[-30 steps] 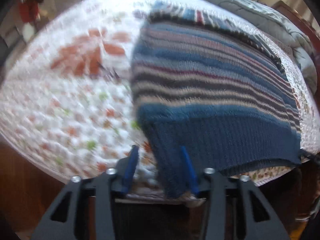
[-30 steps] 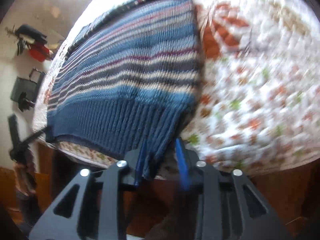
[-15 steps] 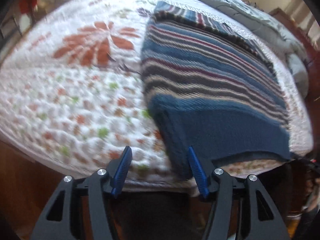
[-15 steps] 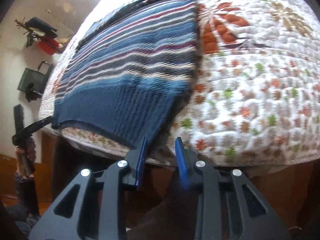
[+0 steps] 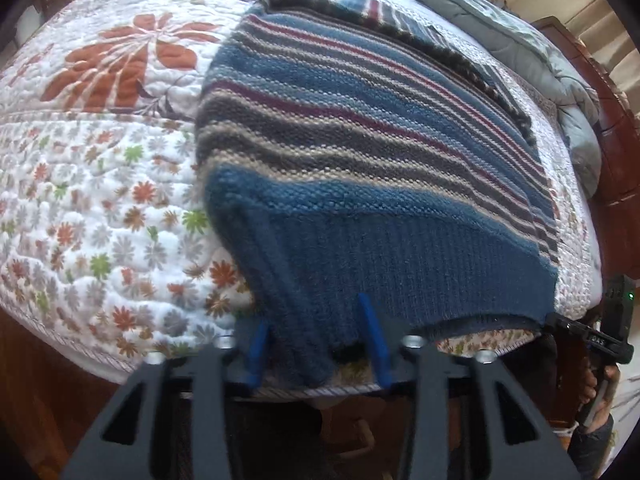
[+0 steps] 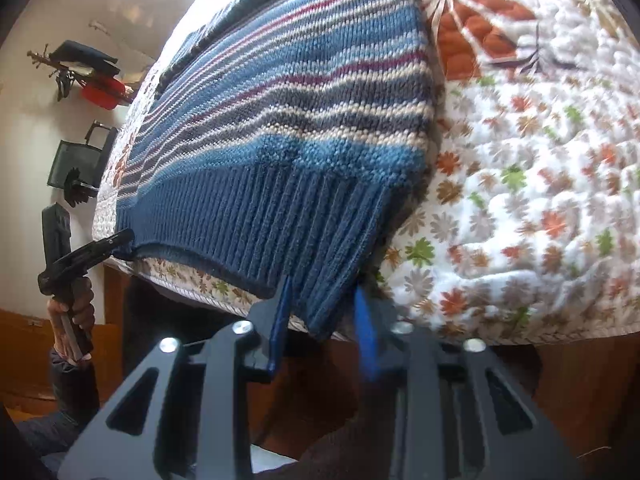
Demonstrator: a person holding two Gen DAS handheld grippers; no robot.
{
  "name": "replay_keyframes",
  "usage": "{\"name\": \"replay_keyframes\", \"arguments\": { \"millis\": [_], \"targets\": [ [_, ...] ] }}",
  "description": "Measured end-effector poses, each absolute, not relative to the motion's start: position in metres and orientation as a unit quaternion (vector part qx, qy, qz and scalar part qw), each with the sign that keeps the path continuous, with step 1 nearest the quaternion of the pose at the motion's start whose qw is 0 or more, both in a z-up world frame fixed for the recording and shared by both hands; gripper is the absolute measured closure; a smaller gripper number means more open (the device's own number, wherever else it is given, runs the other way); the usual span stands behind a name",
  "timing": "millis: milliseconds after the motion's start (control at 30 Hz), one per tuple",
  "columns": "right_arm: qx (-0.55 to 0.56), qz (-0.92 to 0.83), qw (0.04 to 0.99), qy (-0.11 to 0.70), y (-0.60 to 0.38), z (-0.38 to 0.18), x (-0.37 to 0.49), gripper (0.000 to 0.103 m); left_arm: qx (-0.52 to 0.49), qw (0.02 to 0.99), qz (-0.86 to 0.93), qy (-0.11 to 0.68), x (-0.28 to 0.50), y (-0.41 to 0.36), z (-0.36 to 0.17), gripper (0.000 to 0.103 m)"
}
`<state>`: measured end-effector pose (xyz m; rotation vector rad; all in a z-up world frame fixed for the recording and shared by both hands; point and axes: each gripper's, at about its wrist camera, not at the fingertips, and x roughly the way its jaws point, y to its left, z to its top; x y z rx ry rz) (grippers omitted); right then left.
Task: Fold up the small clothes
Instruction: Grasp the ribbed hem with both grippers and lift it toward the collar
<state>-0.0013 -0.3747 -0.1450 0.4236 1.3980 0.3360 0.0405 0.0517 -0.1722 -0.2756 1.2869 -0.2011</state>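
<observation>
A striped knitted sweater (image 5: 372, 152) was laid flat on a bed covered by a white quilt (image 5: 100, 216) printed with small flowers and a large rust-red leaf motif. The sweater's dark blue ribbed hem (image 6: 280, 220) was draped over the near edge of the bed, with its striped body stretching away toward the far side.

The left tongs (image 5: 318, 340) were seen spread apart, with the hem's left corner lying between the two blue fingers (image 5: 370, 332) but not pinched. The right tongs (image 6: 320, 316) were likewise seen parted, with the hem's right corner hanging between their fingers (image 6: 280, 312), loose rather than gripped. In the right wrist view, the other handle and the person's hand (image 6: 74, 304) were visible at the left, at the hem's opposite corner.

By judgement, the risk from here lay in uneven grips: if one corner were caught and the other missed, the hem would be lifted crooked and the fold would end up skewed. The thick knit might also be pinched through only its top layer, so that the layers separated when raised. Because the hem overhung the bed edge, a slipped grasp could let the sweater slide toward the floor.

A grey-blue duvet (image 5: 520, 40) was bunched at the far right of the bed, beside dark wooden furniture (image 5: 616, 120). A pale wall (image 6: 32, 128) with hanging items, one of them red, was seen in the right wrist view, above a wooden floor.
</observation>
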Motion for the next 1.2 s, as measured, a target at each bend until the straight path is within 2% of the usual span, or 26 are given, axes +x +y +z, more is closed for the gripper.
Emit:
{"name": "replay_keyframes", "arguments": {
  "millis": [100,133,333,533,800,867,1033,1067,1100,1133,1167,1200],
  "targets": [
    [0.204,0.157,0.73,0.633,-0.375,-0.149,-0.001,0.094,-0.141,0.786,-0.086,0.596,0.043,0.057,-0.172,0.09],
    [0.21,0.164,0.734,0.625,-0.377,-0.145,-0.001,0.095,-0.149,0.787,-0.085,0.593,0.043,0.061,-0.17,0.091],
    [0.271,0.21,0.745,0.573,-0.39,-0.105,0.024,0.095,-0.194,0.804,-0.124,0.548,0.066,0.067,-0.127,0.091],
    [0.281,0.201,0.761,0.549,-0.405,-0.077,0.1,0.095,-0.189,0.825,-0.12,0.519,0.13,0.063,-0.1,0.091],
    [0.307,0.158,0.74,0.578,-0.42,-0.123,0.2,0.095,-0.21,0.809,-0.086,0.542,0.218,0.068,-0.143,0.091],
    [0.306,0.15,0.73,0.592,-0.422,-0.139,0.215,0.092,-0.212,0.8,-0.079,0.556,0.23,0.069,-0.16,0.09],
    [0.334,0.159,0.707,0.603,-0.435,-0.155,0.224,0.084,-0.23,0.785,-0.096,0.567,0.233,0.077,-0.168,0.082],
    [0.33,0.16,0.712,0.599,-0.438,-0.151,0.222,0.068,-0.232,0.784,-0.101,0.567,0.23,0.081,-0.163,0.076],
    [0.316,0.153,0.723,0.595,-0.442,-0.143,0.219,0.04,-0.231,0.785,-0.103,0.565,0.228,0.084,-0.158,0.064],
    [0.294,0.141,0.738,0.59,-0.446,-0.135,0.216,0.035,-0.223,0.792,-0.096,0.561,0.223,0.088,-0.152,0.053],
    [0.264,0.13,0.757,0.583,-0.451,-0.123,0.213,0.04,-0.206,0.805,-0.086,0.549,0.218,0.093,-0.142,0.045],
    [0.246,0.128,0.765,0.581,-0.452,-0.115,0.211,0.042,-0.186,0.817,-0.073,0.541,0.214,0.096,-0.134,0.042]
  ]
}}
